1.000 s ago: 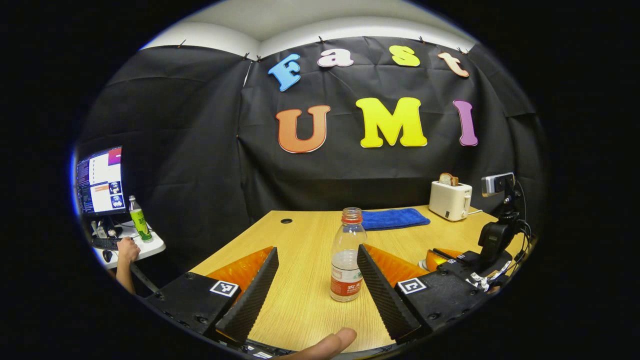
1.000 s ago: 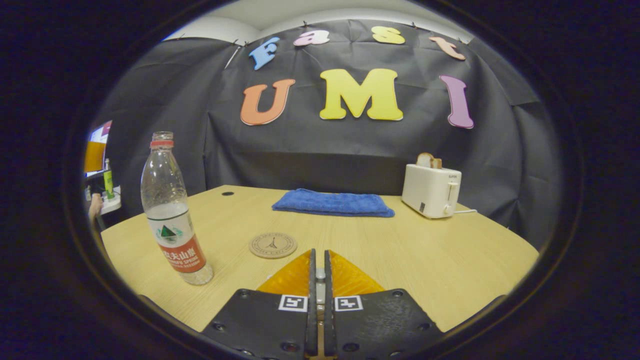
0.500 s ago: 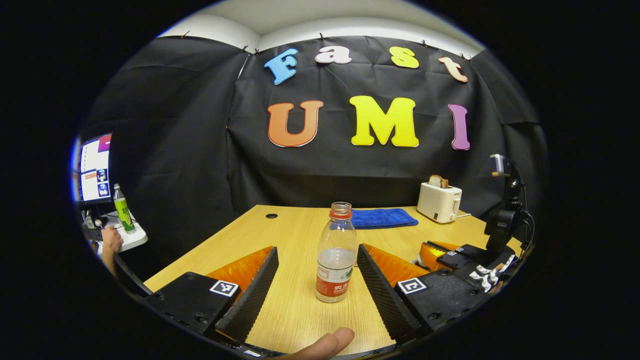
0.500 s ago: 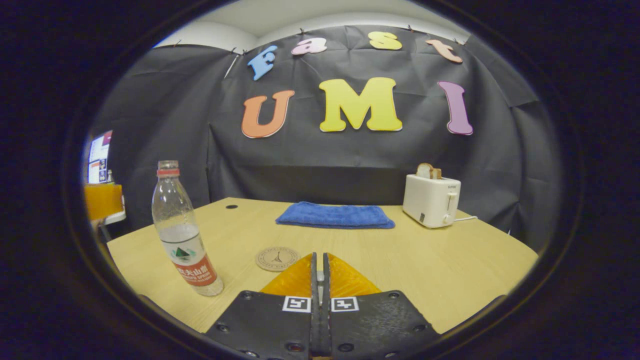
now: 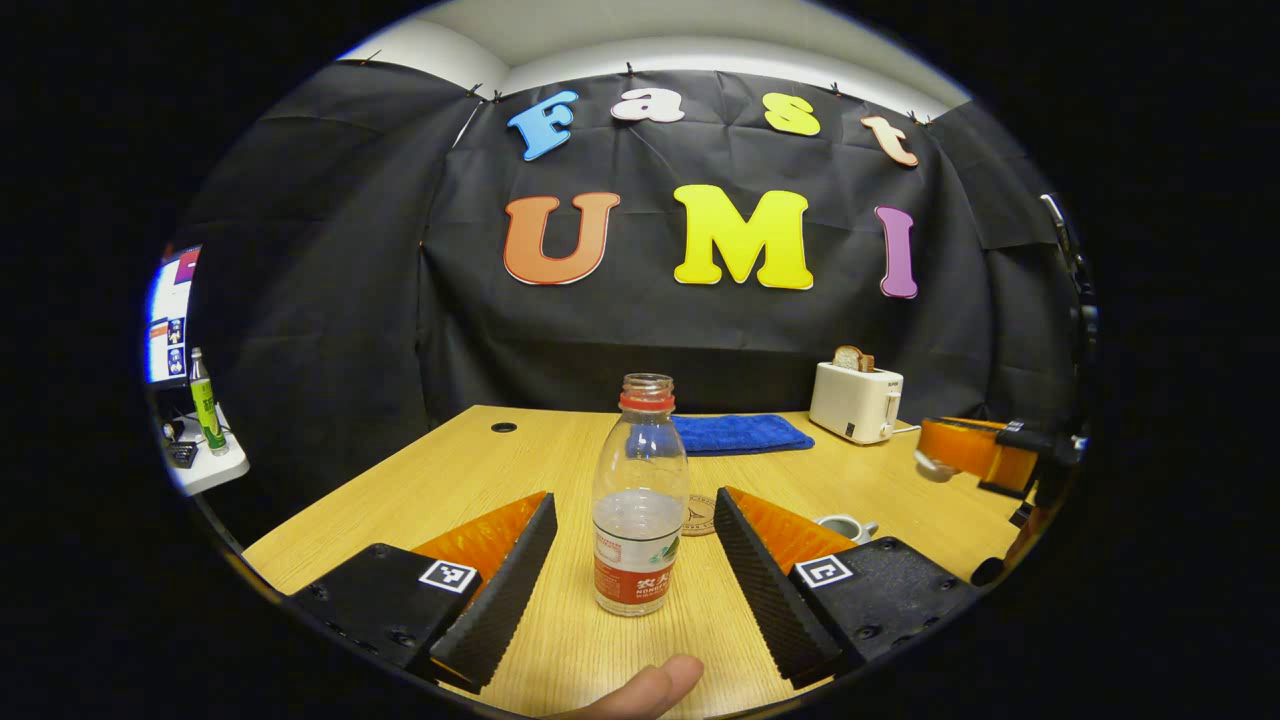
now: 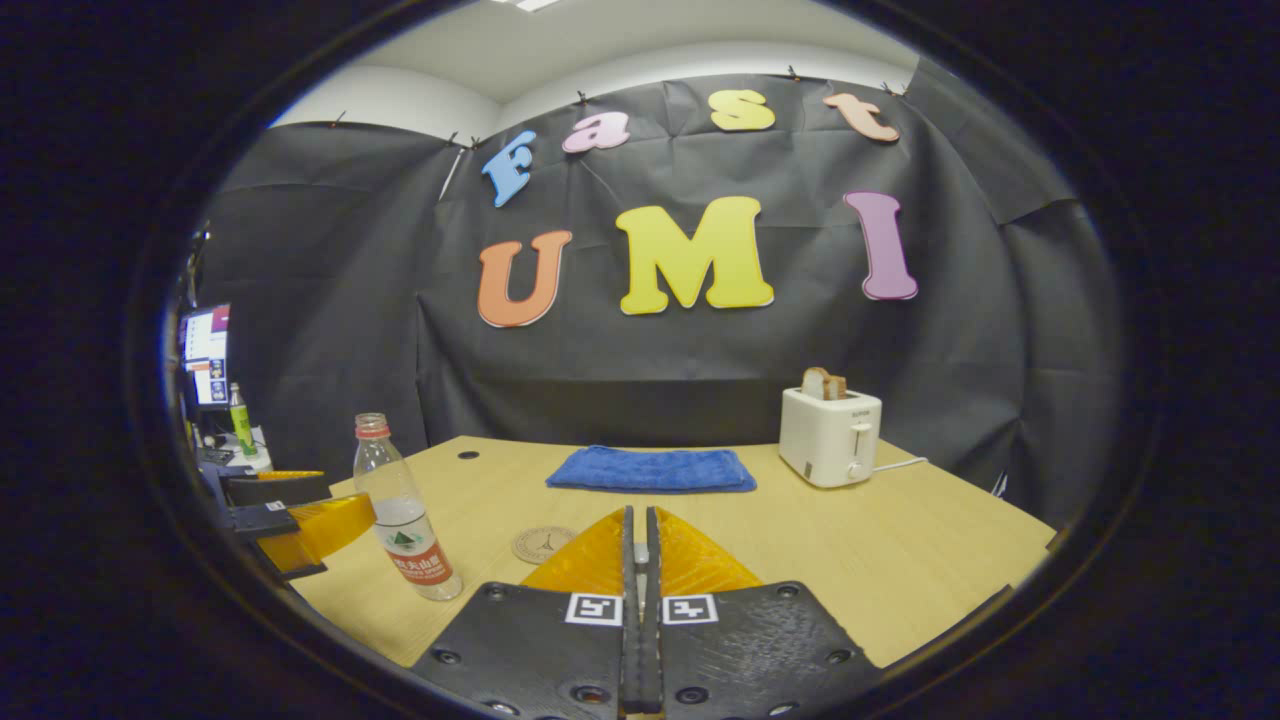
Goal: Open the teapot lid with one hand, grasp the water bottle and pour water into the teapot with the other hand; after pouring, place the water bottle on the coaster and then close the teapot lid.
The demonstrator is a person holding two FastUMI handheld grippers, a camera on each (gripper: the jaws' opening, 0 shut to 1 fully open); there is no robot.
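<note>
A clear water bottle [image 5: 640, 500] with no cap, a red neck ring and a red label stands upright on the wooden table [image 5: 560, 470]. My left gripper [image 5: 633, 500] is open, one finger on each side of the bottle and neither touching it. Behind the bottle lies the round coaster [image 5: 699, 514]. The small pale teapot [image 5: 845, 526] sits partly hidden behind my left gripper's right-hand finger, its top open. My right gripper [image 5: 935, 462] hovers at the right, shut on the pale teapot lid [image 5: 927, 467]. In the right gripper view its fingers [image 6: 627, 530] stand nearly together above the table, with the bottle [image 6: 402, 510] and the left gripper [image 6: 335, 520] at left.
A folded blue towel [image 6: 650, 468] and a white toaster [image 6: 830, 436] with bread stand at the back of the table. The coaster [image 6: 543, 544] lies ahead of my right gripper. A side desk with a monitor [image 5: 165, 320] and a green bottle is off to the left. A thumb [image 5: 650, 690] shows at the bottom.
My left gripper has come closer to the bottle, which now stands between its fingers. My right gripper has risen and drawn back from the table, still shut.
</note>
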